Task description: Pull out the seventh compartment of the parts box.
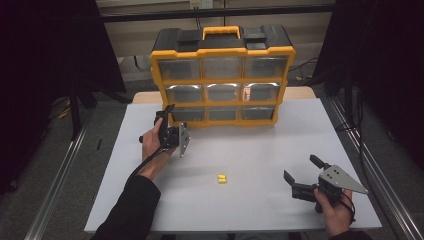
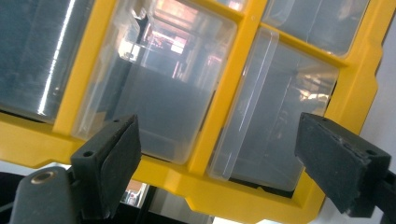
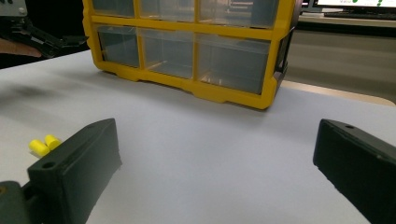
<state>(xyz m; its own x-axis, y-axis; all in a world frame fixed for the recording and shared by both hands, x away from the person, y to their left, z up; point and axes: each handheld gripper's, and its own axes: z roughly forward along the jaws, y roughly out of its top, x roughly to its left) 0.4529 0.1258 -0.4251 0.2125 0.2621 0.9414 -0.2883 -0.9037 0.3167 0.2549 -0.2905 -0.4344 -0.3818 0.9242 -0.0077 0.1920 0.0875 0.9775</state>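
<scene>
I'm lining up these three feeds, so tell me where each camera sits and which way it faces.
High view: above the person's side, looking forward and down on the white table; both forearms, left gripper, right gripper.
Left gripper view: on the left gripper, close against the drawer organizer; open jaws.
Right gripper view: low over the table, facing the organizer; open jaws of the right gripper.
Shared: high and right gripper views show the yellow earplugs.

Yellow-framed organizer [image 1: 223, 51] with a black top and 9 clear drawers; 2 yellow earplugs [image 1: 222, 179] on the white worktop [image 1: 250, 150]; black grippers.
</scene>
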